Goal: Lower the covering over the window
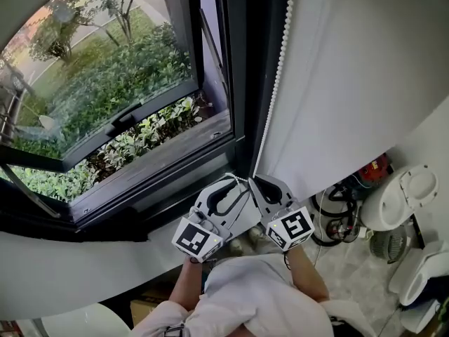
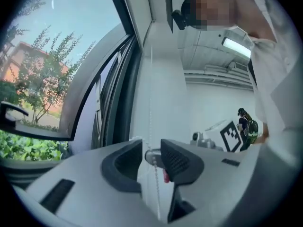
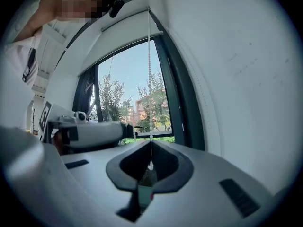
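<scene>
Right gripper (image 3: 150, 145) pinches the chain (image 3: 149, 56), probably anchoring the blind (image 1: 351, 83); left gripper (image 2: 151, 150) stands spread around the chain, ready to grip higher.

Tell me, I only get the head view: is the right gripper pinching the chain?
Observer: Yes. The right gripper view shows the right gripper with its jaws shut on the chain, which runs straight up from them.
Operator: And the left one?
Observer: The left gripper has its jaws apart. The chain hangs between them, not pinched.
Operator: What's outside, higher up?
Observer: A reddish building behind trees.
</scene>
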`<state>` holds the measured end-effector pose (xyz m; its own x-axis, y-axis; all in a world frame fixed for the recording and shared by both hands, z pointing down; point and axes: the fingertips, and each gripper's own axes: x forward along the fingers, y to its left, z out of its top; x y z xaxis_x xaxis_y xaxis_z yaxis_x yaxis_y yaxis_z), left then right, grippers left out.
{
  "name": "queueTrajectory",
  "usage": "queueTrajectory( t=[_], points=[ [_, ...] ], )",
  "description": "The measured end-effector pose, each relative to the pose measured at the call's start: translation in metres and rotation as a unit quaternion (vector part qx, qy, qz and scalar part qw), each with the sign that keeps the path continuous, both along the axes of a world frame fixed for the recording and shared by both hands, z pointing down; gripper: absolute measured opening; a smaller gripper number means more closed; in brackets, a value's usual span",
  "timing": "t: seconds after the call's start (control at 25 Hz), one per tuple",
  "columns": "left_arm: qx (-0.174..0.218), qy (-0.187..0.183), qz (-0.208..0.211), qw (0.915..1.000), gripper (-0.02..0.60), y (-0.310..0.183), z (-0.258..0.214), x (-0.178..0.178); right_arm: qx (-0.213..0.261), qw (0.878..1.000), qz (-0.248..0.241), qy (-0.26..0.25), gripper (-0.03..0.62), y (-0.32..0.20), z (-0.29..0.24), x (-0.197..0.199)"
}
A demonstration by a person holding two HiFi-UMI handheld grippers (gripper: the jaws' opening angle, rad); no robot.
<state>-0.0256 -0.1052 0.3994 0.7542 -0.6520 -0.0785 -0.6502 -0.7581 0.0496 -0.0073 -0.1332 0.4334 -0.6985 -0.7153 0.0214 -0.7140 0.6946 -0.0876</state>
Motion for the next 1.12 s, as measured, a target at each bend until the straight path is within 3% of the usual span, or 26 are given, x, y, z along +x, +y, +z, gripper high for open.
queueTrajectory(
  t=[0.32,0.56,0.72,1.12],
  points=[
    [0.060,0.016,-0.009,0.9980,0.114,-0.015,-0.075,0.009,0.004,1.000,-0.007,0.003,-0.003,0.006,-0.001,-0.008],
    [0.088,0.014,-0.012,0.9960,0.110,-0.025,-0.106,0.019,0.005,1.000,-0.009,0.007,-0.003,0.010,0.000,-0.014],
    [0.083,0.009,-0.025,0.9962,0.025,-0.029,-0.107,0.021,0.009,1.000,-0.012,0.009,-0.003,0.012,-0.002,-0.016],
    [0.057,0.005,-0.020,0.9982,0.017,-0.029,-0.083,0.024,-0.021,0.999,-0.013,0.022,-0.003,0.012,0.020,-0.013]
  ],
)
